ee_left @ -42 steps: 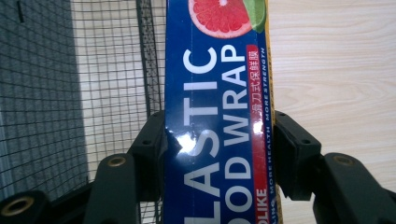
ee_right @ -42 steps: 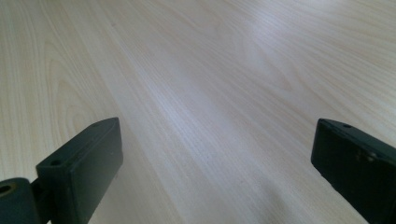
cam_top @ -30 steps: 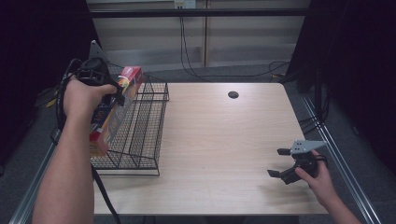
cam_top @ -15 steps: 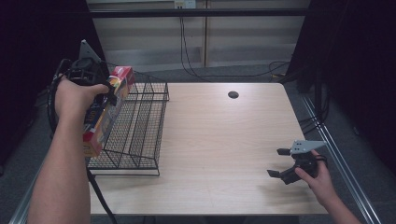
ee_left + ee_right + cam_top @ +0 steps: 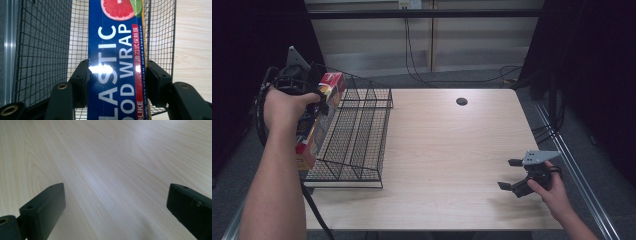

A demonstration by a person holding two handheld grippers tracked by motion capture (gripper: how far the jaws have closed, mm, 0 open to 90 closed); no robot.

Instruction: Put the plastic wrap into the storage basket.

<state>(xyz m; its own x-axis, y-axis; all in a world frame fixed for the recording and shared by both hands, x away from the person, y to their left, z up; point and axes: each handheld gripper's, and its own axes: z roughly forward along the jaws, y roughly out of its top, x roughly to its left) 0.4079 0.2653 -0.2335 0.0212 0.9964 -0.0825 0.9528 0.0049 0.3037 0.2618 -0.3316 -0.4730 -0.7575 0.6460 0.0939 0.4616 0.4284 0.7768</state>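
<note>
Blue plastic-wrap box [image 5: 115, 62] sat clamped in the left gripper [image 5: 312, 92] above the wire basket's [image 5: 362, 135] left edge, not yet set down, while the right gripper [image 5: 518, 176] rested open, empty, at the table's [image 5: 447, 150] near right.

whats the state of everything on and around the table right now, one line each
plastic wrap box: clamped between the left tongs, held off the table at the rack's left side, tilted
wire rack: standing on the table's left part, nothing seen inside
right tongs: open, nothing between them, low over bare wood
table: bare wood apart from the rack and a dark round hole near the far edge
</note>
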